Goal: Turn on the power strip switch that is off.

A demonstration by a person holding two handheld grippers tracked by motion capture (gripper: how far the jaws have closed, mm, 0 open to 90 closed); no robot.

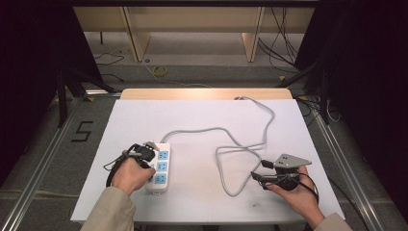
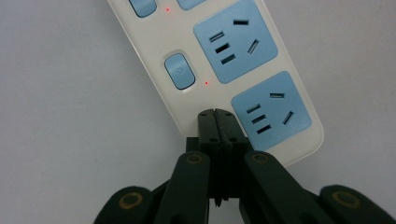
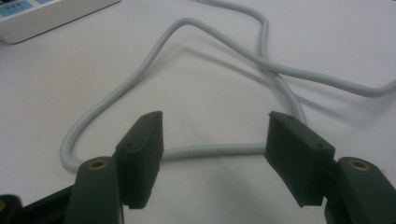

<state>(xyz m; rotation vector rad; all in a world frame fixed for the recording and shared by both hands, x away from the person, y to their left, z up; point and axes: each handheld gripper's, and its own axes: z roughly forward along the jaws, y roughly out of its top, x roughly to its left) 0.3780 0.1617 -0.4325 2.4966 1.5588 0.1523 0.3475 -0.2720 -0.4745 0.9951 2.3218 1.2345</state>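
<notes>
High view: white tabletop (image 1: 202,120) w/ a power strip (image 1: 162,168) lying at its near-left, long axis running front to back, three blue sockets facing up. A grey cord (image 1: 226,144) leaves the strip's far end, curves right across the middle of the tabletop, loops back on itself near the right gripper, then runs off the far edge. Left gripper (image 1: 150,155), held in the person's left hand (image 1: 130,174), sits at the strip's left edge, approx. level w/ the far socket. Left gripper view: left gripper (image 2: 217,114) has its jaws pressed together w/ nothing between them; the joined tips rest on or just over the strip's white casing (image 2: 187,112), beside the nearest blue socket (image 2: 270,112) and just below a blue push-button (image 2: 180,71); contact vs. hover can't be told. A small red light (image 2: 206,83) glows next to that button, and a second (image 2: 167,9) by the next button up. Right gripper (image 1: 256,176), in the right hand (image 1: 296,192), is at the near-right of the tabletop, well apart from the strip, pointing left toward the cord loop. Right gripper view: right gripper (image 3: 215,135) w/ jaws spread wide, holding nothing; the cord (image 3: 210,150) lies flat on the tabletop beyond the tips, passing across the gap, untouched. Strip's corner (image 3: 51,18) shows at top left.
</notes>
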